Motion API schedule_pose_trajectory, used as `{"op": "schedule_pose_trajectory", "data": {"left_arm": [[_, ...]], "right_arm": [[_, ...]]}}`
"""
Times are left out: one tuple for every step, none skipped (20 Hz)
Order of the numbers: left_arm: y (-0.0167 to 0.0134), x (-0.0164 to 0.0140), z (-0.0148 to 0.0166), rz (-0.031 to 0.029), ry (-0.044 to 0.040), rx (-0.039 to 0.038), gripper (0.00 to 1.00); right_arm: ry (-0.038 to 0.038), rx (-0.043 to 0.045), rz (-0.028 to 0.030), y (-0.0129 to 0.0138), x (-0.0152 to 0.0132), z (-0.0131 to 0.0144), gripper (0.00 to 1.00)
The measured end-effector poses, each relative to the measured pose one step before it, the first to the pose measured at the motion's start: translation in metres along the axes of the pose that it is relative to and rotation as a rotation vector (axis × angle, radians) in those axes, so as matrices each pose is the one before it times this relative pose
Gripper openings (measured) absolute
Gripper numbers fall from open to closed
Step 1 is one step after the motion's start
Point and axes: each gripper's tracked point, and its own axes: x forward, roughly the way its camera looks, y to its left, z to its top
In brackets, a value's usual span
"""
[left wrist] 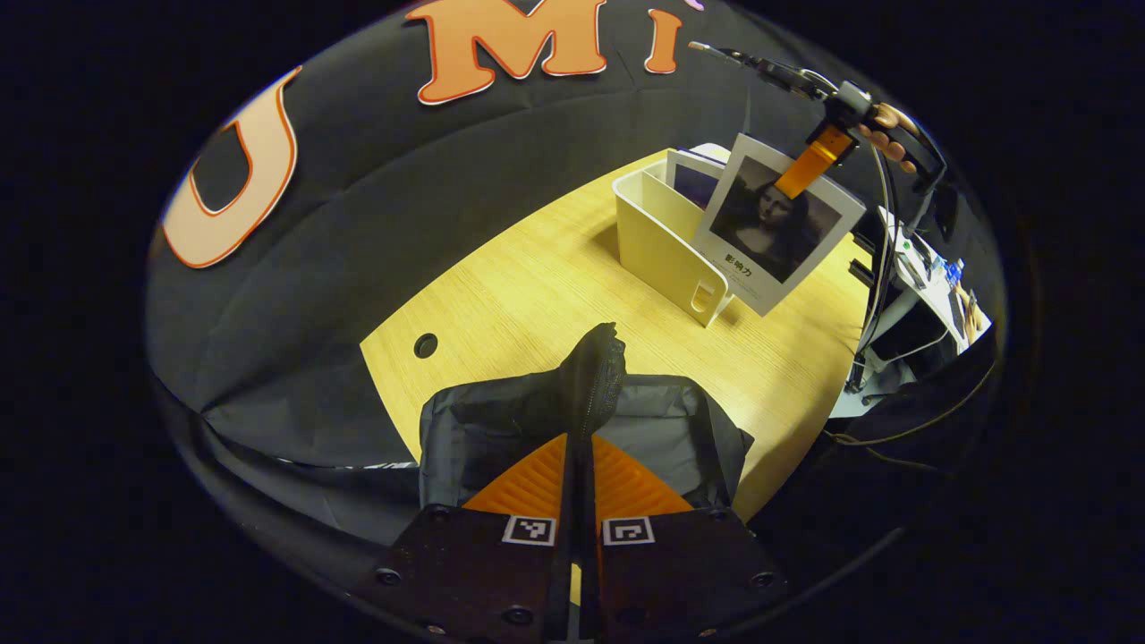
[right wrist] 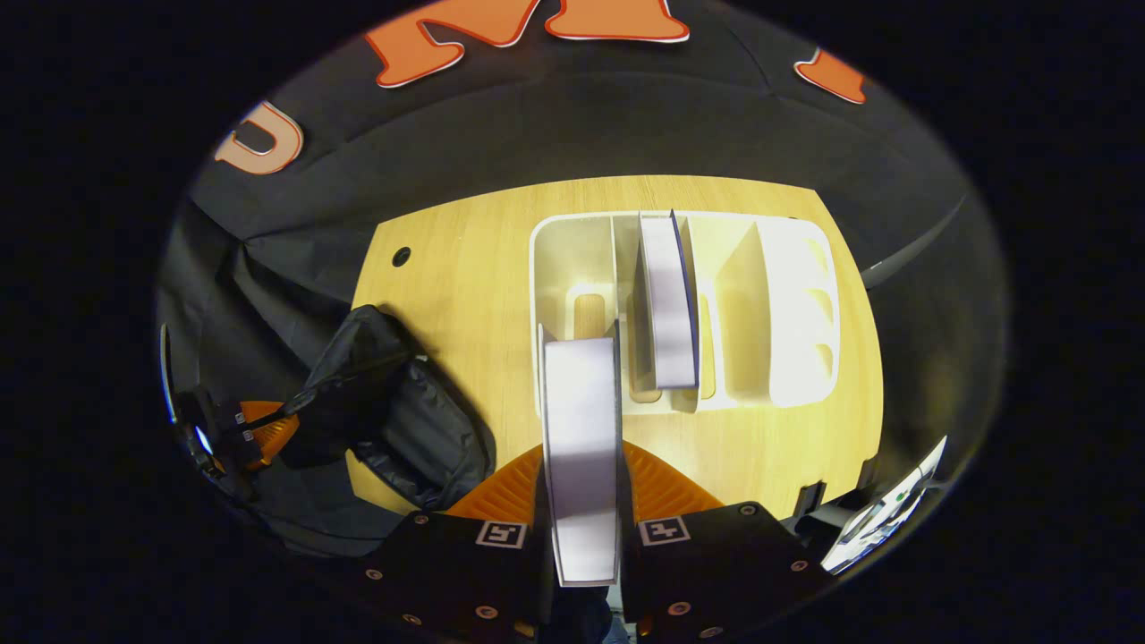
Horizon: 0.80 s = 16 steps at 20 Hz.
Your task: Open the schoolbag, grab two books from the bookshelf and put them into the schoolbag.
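Schoolbag (left wrist: 581, 420): dark fabric, lying on the table (left wrist: 537, 286) near its front edge, on the side of the bookshelf (left wrist: 666, 246) toward the table's round cable hole; a fold of its zippered rim is pinched upright between the closed fingers of the left gripper (left wrist: 580, 474).

Bookshelf: white, divided, standing on the table; one book (right wrist: 669, 304) upright in a middle compartment.

Second book (right wrist: 581, 447) (portrait on cover, seen in left gripper view): clamped by the fingers of the right gripper (right wrist: 581, 501), raised above the bookshelf's front edge.
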Motion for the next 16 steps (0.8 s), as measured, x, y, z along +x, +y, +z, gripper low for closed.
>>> {"op": "schedule_pose_trajectory", "data": {"left_arm": [[0.00068, 0.00024, 0.00117, -0.0069, -0.00269, -0.00032, 0.05], [0.00123, -0.00031, -0.00008, -0.00965, -0.00236, 0.00343, 0.05], [-0.00079, -0.00022, 0.00044, -0.00489, -0.00446, 0.00592, 0.05], [0.00136, -0.00071, 0.0025, -0.00107, -0.0052, 0.0064, 0.05], [0.00278, -0.00111, -0.0004, 0.00006, -0.00102, 0.00413, 0.05], [0.00241, -0.00135, 0.0002, -0.00033, -0.00075, 0.00385, 0.05], [0.00083, -0.00181, -0.00007, -0.0011, -0.00066, 0.00558, 0.05], [0.00219, -0.00112, -0.00002, 0.00078, -0.00097, 0.00267, 0.05], [0.00146, -0.00138, 0.00046, 0.00014, -0.00059, 0.00117, 0.05], [0.00089, -0.00231, 0.0001, 0.00048, -0.00111, 0.00149, 0.05], [0.00103, -0.00214, -0.00135, 0.00009, 0.00072, 0.00026, 0.05], [0.00076, -0.00094, -0.00015, 0.00233, 0.00121, 0.00166, 0.05], [0.00043, -0.00169, -0.00107, 0.00283, -0.00071, -0.00155, 0.05], [-0.00003, -0.00042, -0.0002, -0.00146, -0.00243, -0.0026, 0.05], [-0.00163, -0.00032, 0.00091, -0.0042, -0.0004, -0.00471, 0.05], [-0.00022, -0.00083, 0.00102, 0.00083, -0.00654, -0.00088, 0.05]], "right_arm": [[-0.00895, 0.01571, 0.02109, 0.00498, -0.00749, -0.00863, 0.31], [-0.01636, 0.00995, 0.01029, 0.00363, -0.00549, -0.0055, 0.31], [-0.02459, 0.00133, -0.00031, -0.00174, -0.00656, -0.00425, 0.31], [-0.01903, 0.00752, 0.00487, 0.00098, -0.00597, -0.00466, 0.31], [-0.01144, 0.00597, 0.00457, 0.00011, -0.00711, -0.00377, 0.31], [-0.0067, 0.01703, 0.01066, 0.00292, -0.00802, -0.00686, 0.31], [-0.00733, 0.01296, 0.0135, 0.00159, -0.006, -0.00332, 0.31], [-0.01179, 0.00621, 0.00917, 0.00037, -0.00617, -0.00191, 0.3], [-0.01451, 0.00696, 0.0033, 0.00052, -0.0074, -0.00305, 0.31], [-0.01485, 0.00477, 0.01044, 0.00287, -0.00587, -0.00317, 0.31], [-0.00749, 0.00478, 0.01668, 0.00543, -0.0042, -0.00358, 0.31], [-0.00601, 0.00352, 0.02225, 0.00563, -0.0051, -0.00373, 0.3], [-0.01361, -0.00035, 0.02491, 0.00681, -0.00339, -0.00196, 0.3], [-0.0072, 0.00322, 0.0165, 0.0054, -0.00039, -0.00368, 0.3], [0.004, 0.00453, 0.01632, 0.00405, 0.00308, -0.00796, 0.3], [0.00332, 0.00537, 0.02597, 0.00618, 0.00462, -0.0048, 0.3]]}}
